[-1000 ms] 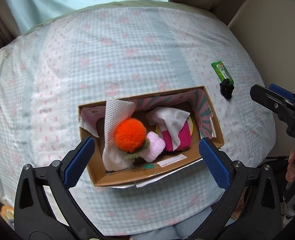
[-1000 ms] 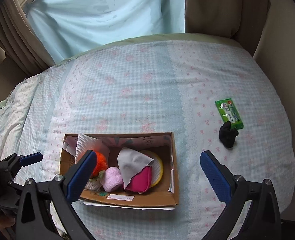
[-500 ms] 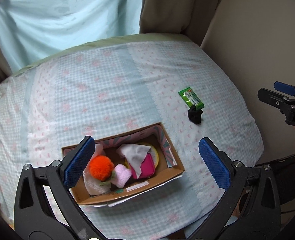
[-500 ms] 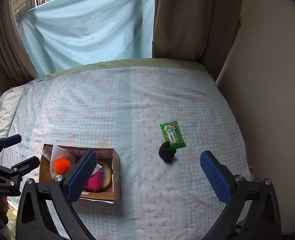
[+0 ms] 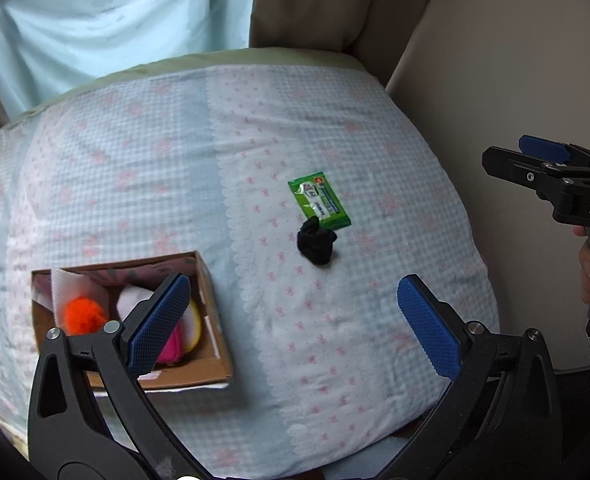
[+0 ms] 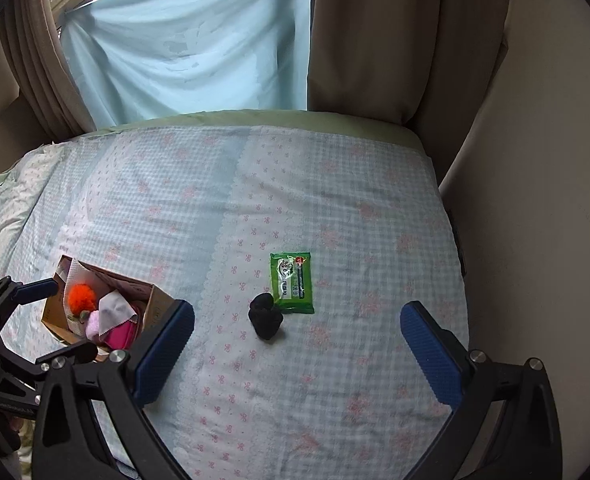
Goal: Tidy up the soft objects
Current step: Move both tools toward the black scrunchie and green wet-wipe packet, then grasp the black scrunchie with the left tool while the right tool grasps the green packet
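Observation:
A cardboard box (image 5: 211, 312) (image 6: 157, 300) sits on the bed at the left. It holds an orange pom-pom (image 5: 83, 314) (image 6: 81, 296), white cloths, a pink pouch (image 6: 121, 334) and a pale pink soft item. A black balled sock (image 5: 315, 242) (image 6: 267, 318) lies on the bedspread touching a green tissue pack (image 5: 319, 202) (image 6: 293, 282). My left gripper (image 5: 295, 324) is open and empty, above the bed between box and sock. My right gripper (image 6: 297, 350) is open and empty, hovering near the sock.
The bed has a blue-checked spread with pink bows (image 6: 335, 208). A beige wall (image 6: 535, 200) runs along the right side. Brown and light blue curtains (image 6: 199, 40) hang behind the bed. The right gripper shows at the right edge of the left wrist view (image 5: 535, 164).
Both grippers have pulled back from the box and shifted right. The sock and tissue pack now sit near the middle of both views. Both grippers stay open.

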`<control>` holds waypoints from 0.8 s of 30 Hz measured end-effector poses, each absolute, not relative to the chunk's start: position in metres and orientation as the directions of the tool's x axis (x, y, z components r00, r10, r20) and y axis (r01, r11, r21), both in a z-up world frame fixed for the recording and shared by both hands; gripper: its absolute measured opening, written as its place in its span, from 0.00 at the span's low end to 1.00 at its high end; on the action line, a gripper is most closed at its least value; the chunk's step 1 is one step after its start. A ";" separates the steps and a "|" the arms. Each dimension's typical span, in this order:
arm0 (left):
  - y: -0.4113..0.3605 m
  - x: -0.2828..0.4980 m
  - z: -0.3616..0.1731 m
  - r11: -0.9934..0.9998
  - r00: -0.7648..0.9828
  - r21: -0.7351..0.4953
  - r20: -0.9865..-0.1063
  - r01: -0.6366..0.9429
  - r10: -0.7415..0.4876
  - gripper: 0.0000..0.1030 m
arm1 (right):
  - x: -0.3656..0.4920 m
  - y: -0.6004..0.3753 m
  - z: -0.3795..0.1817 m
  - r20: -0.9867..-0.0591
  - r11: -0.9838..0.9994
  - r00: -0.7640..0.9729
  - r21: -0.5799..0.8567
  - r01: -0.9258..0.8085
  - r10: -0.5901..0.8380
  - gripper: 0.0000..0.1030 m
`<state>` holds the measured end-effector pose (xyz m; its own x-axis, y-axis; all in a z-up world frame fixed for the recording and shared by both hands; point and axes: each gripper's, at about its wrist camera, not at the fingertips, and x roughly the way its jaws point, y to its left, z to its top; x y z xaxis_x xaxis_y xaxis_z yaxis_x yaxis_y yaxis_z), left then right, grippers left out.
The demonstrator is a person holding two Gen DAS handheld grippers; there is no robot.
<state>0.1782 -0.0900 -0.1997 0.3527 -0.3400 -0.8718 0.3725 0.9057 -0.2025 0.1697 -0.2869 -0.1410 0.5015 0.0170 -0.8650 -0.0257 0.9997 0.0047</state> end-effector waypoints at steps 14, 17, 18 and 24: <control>-0.188 0.223 -0.325 0.872 0.300 -0.187 -0.889 0.452 -0.346 1.00 | 0.271 -0.338 -0.263 -0.942 0.989 0.311 0.095 -0.113 0.126 1.00; -0.193 0.235 -0.358 0.877 0.289 -0.203 -0.891 0.435 -0.349 1.00 | 0.293 -0.336 -0.299 -0.957 0.984 0.254 0.108 -0.140 0.141 1.00; -0.194 0.240 -0.368 0.880 0.283 -0.205 -0.894 0.429 -0.347 1.00 | 0.300 -0.335 -0.310 -0.962 0.983 0.234 0.105 -0.148 0.138 1.00; -0.206 0.266 -0.426 0.895 0.248 -0.178 -0.922 0.410 -0.297 0.91 | 0.337 -0.315 -0.370 -0.984 0.977 0.124 0.107 -0.184 0.131 1.00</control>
